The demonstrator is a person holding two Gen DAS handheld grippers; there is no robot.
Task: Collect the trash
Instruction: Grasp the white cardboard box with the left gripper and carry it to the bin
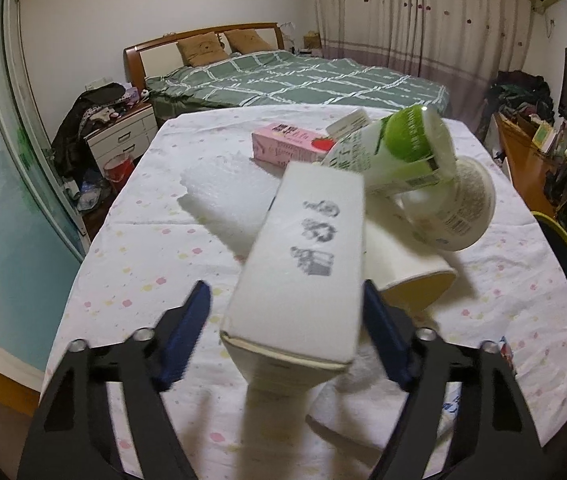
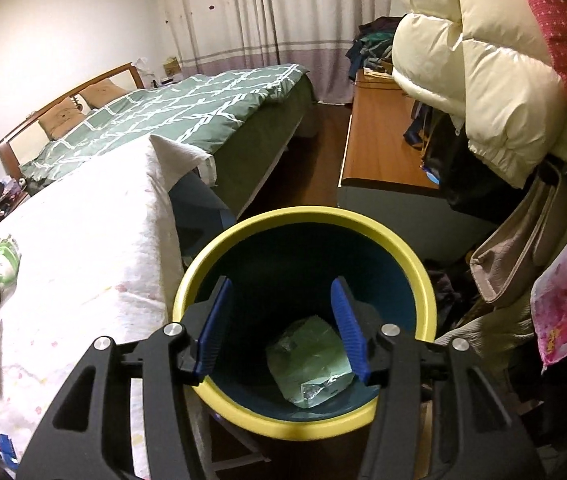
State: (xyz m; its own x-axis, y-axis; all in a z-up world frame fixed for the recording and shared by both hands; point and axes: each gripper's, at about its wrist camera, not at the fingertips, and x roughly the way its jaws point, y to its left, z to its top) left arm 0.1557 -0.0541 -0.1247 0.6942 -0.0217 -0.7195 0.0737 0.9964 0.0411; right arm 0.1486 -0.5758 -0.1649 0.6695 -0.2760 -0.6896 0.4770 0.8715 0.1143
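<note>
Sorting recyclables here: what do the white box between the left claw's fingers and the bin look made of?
White box: apparently matte paperboard; its end shows a thin folded edge. Bin: likely smooth moulded plastic, yellow rim, dark blue inside, slight sheen.

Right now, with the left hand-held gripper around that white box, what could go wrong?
1. The white box touches only the right pad, so the left hand-held gripper could twist it on closing.
2. It leans on the cups stacked behind; lifting it may topple them.
3. The bin stands past the table edge, so a loose grip could drop it.
</note>
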